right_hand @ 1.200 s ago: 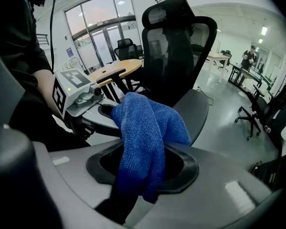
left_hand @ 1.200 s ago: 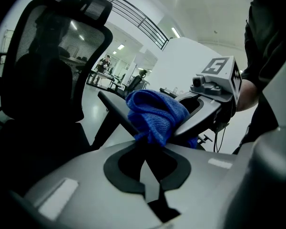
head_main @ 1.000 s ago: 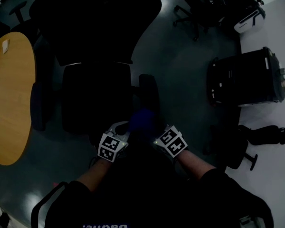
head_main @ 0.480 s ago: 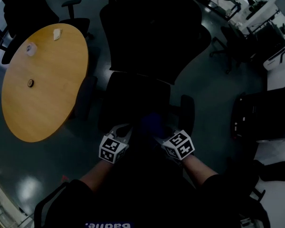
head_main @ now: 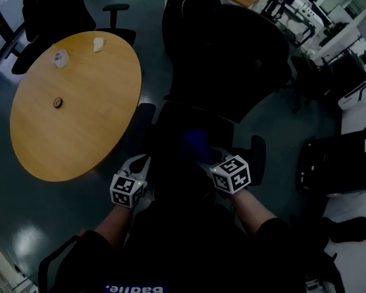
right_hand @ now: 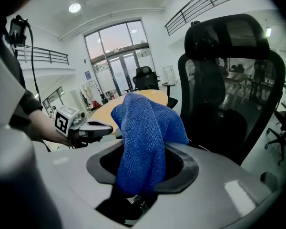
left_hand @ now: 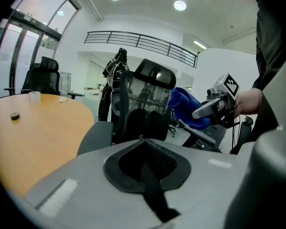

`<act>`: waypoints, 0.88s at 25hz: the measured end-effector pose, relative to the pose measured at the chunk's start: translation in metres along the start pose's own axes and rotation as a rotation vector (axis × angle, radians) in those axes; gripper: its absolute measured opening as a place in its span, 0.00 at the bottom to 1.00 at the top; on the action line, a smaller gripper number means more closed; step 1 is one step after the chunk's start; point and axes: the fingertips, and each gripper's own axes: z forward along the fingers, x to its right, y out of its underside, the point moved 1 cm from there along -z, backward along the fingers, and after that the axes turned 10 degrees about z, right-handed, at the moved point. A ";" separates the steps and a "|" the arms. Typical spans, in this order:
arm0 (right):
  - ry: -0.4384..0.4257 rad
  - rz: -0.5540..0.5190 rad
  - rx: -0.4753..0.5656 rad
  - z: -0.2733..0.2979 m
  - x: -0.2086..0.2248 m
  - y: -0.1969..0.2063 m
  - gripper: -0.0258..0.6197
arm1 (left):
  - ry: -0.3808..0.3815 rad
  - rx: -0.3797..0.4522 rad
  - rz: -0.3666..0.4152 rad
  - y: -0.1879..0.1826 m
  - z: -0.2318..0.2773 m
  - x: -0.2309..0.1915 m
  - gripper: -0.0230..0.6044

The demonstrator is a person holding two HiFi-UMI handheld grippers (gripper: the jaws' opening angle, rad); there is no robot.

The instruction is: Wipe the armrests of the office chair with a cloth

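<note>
Your right gripper (head_main: 207,156) pinches the blue microfibre cloth (head_main: 195,142) in its jaws above the seat of the black office chair (head_main: 232,60), between its armrests and touching neither. The jaws of your left gripper (head_main: 139,162) are pressed together on nothing. I think wiping has not begun; next, lower the cloth flat onto the black right armrest (head_main: 257,157).

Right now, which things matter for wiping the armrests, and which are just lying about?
Job: blue cloth, clamped in right gripper; office chair; its left armrest; its right armrest.
Lying about: round wooden table; white cup and dark disc on it; spare chair; black cart.
</note>
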 end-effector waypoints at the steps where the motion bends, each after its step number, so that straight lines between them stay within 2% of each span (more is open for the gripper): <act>1: -0.007 0.002 0.005 0.007 -0.005 -0.006 0.32 | -0.015 -0.001 -0.006 0.003 -0.004 -0.011 0.07; 6: -0.044 -0.025 0.007 0.040 -0.029 -0.030 0.32 | -0.079 -0.010 -0.051 0.024 -0.017 -0.044 0.07; 11: -0.062 -0.045 -0.036 0.079 -0.032 -0.038 0.32 | -0.135 -0.028 -0.114 0.047 -0.019 -0.066 0.07; 17: -0.095 -0.125 -0.156 0.137 -0.051 -0.016 0.32 | -0.144 -0.055 -0.147 0.078 -0.017 -0.086 0.07; 22: -0.143 -0.253 -0.248 0.172 -0.072 0.001 0.32 | -0.144 -0.032 -0.172 0.074 -0.013 -0.091 0.07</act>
